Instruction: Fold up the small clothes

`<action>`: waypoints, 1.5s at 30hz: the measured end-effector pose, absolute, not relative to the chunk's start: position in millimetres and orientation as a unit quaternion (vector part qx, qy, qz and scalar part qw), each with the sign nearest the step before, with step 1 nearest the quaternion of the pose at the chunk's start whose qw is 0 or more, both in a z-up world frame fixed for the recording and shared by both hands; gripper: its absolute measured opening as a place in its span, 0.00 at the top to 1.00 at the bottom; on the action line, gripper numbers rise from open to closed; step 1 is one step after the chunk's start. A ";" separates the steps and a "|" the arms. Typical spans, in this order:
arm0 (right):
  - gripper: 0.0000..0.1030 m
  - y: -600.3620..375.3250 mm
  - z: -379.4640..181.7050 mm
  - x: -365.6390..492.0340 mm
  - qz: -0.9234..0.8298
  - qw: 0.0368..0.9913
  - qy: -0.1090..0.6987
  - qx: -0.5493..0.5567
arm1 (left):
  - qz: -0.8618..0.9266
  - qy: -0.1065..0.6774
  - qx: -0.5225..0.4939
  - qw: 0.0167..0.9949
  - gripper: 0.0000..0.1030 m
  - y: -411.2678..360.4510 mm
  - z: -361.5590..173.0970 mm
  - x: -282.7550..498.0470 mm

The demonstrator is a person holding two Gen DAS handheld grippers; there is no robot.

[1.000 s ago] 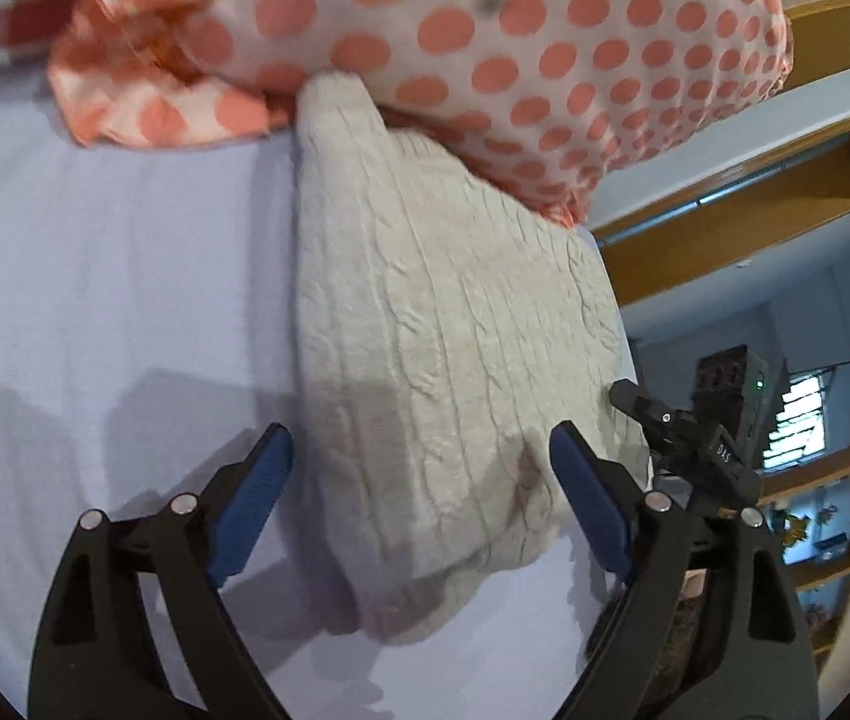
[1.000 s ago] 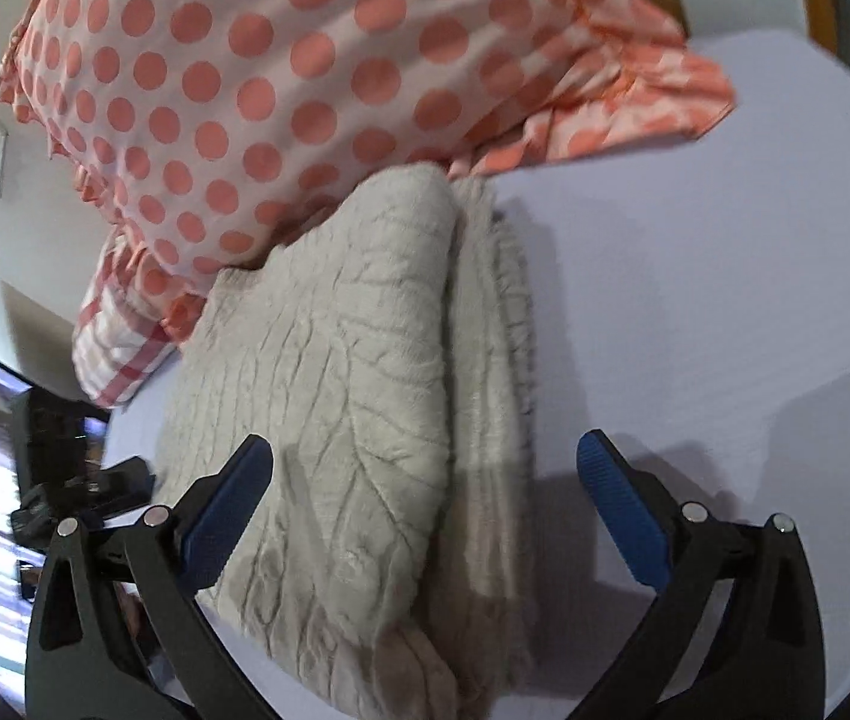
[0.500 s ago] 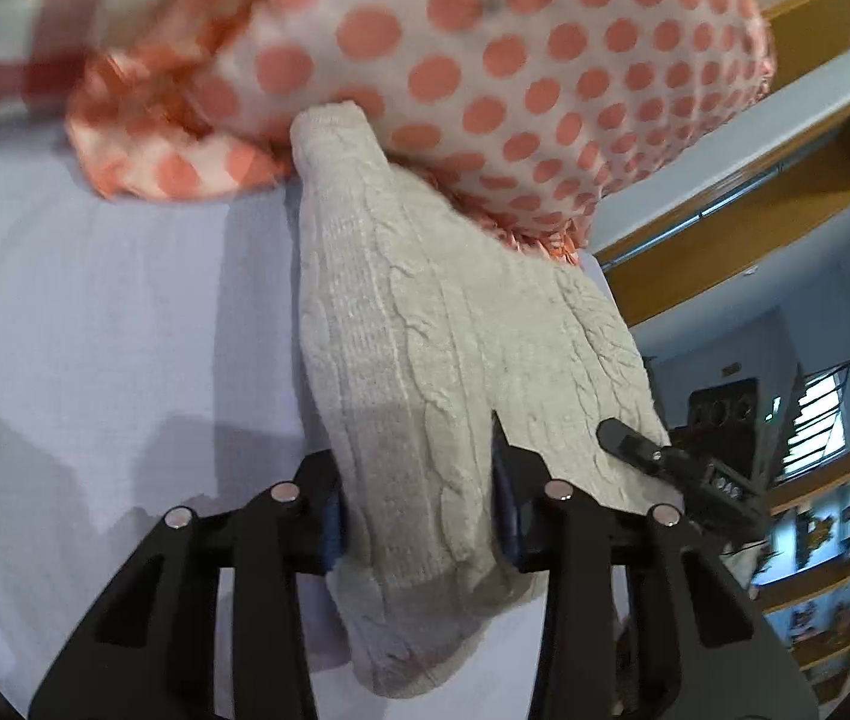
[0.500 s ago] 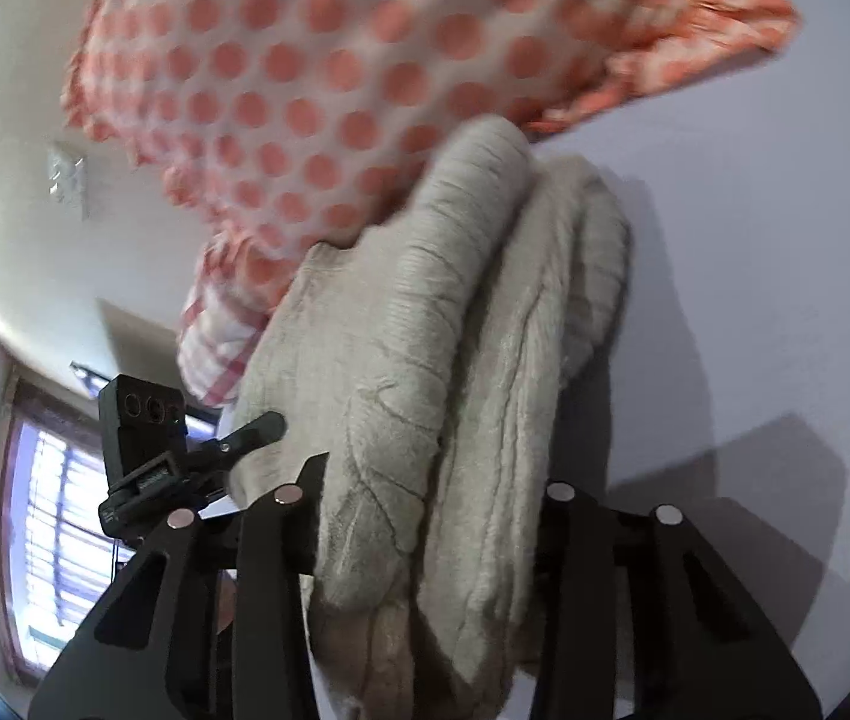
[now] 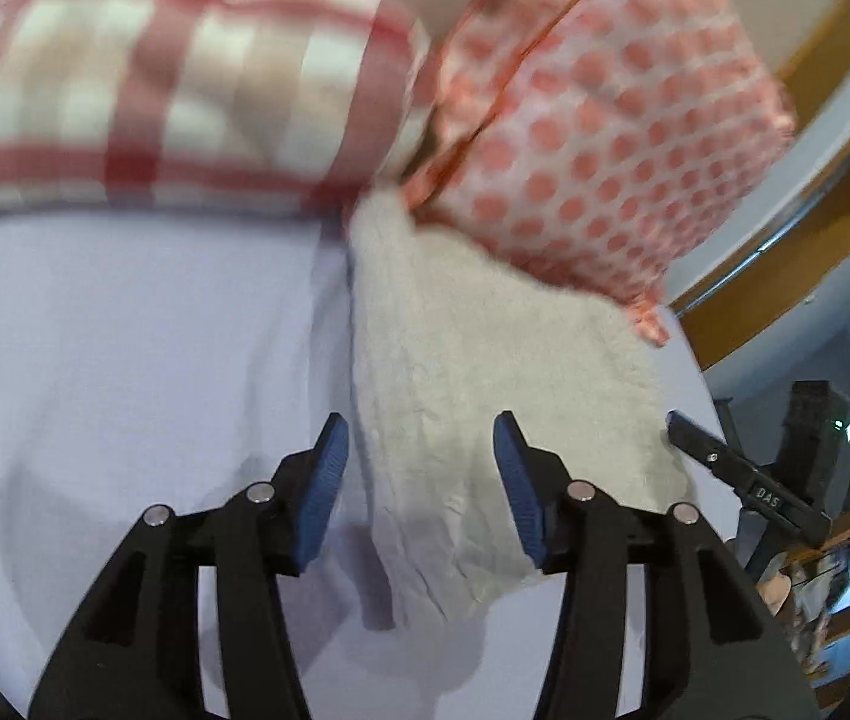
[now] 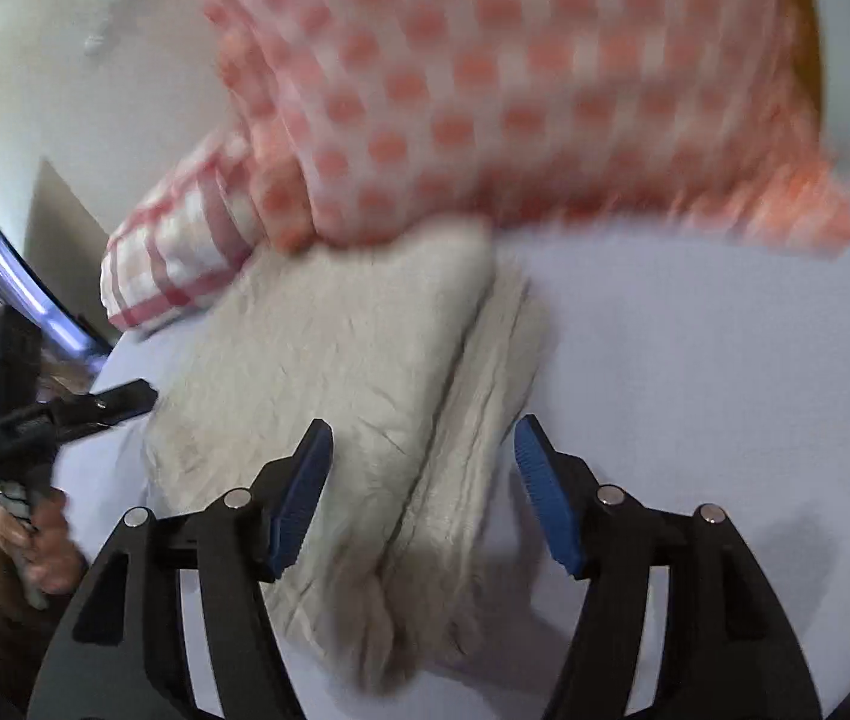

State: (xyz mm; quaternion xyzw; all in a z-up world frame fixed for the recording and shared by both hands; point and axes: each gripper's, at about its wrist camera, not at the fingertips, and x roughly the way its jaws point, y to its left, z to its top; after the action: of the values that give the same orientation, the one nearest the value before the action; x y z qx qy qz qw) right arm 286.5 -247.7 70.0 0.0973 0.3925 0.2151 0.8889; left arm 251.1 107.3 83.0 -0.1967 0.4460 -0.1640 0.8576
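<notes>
A folded cream cable-knit sweater (image 5: 485, 360) lies on the pale lilac bed sheet (image 5: 125, 330), its far end tucked against the pillows. It also shows in the right wrist view (image 6: 353, 372). My left gripper (image 5: 419, 468) is open, its blue pads either side of the sweater's near edge, not gripping. My right gripper (image 6: 422, 480) is open too, jaws straddling the sweater's folded side. The right gripper shows at the right of the left wrist view (image 5: 743, 480); the left gripper shows at the left of the right wrist view (image 6: 65, 414).
An orange polka-dot pillow (image 5: 617, 132) and a red-checked pillow (image 5: 155, 90) lie at the head of the bed, touching the sweater. A wooden headboard or shelf (image 5: 815, 180) runs at the right. Bare sheet (image 6: 695, 360) lies right of the sweater.
Both grippers were shut on the sweater half a second ago; both have opened and let it go. The sweater rests on the sheet against the pillows. Both views are blurred with motion.
</notes>
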 end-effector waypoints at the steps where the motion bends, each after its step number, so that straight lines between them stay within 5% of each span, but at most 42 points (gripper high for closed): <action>1: 0.37 -244.2 83.9 269.7 0.221 0.903 0.362 0.074 | -0.175 0.436 -0.194 0.861 0.51 105.7 91.5 243.5; 6: 0.32 -197.0 98.6 228.3 0.221 0.924 0.303 -0.070 | -0.244 0.416 -0.116 0.868 0.47 44.2 106.8 202.8; 14: 0.31 -183.8 51.8 265.3 0.130 0.907 0.369 -0.153 | -0.251 0.459 -0.042 0.851 0.47 -2.2 64.4 210.8; 18: 0.08 -204.5 37.3 285.6 0.118 0.905 0.394 -0.107 | -0.255 0.437 -0.003 0.863 0.48 -9.7 61.8 193.4; 21: 0.03 -209.8 33.8 296.3 0.103 0.909 0.391 -0.104 | -0.250 0.404 0.030 0.880 0.45 -20.5 76.5 190.0; 32: 0.02 -214.0 41.3 305.7 0.075 0.921 0.371 -0.096 | -0.243 0.468 0.102 0.844 0.36 -58.7 35.6 215.6; 40: 0.02 -214.1 40.1 302.5 0.069 0.921 0.373 -0.089 | -0.267 0.497 0.105 0.819 0.38 -43.9 35.7 202.7; 45: 0.13 -214.8 70.5 261.4 0.152 0.929 0.335 -0.047 | -0.294 0.510 0.036 0.808 0.46 -14.1 44.9 180.3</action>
State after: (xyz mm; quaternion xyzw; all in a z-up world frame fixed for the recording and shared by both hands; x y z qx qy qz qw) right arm 261.4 -214.8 70.5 -0.0469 0.3347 0.1525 0.9287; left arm 180.3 -14.1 44.9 0.0361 0.5099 -0.2936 0.8078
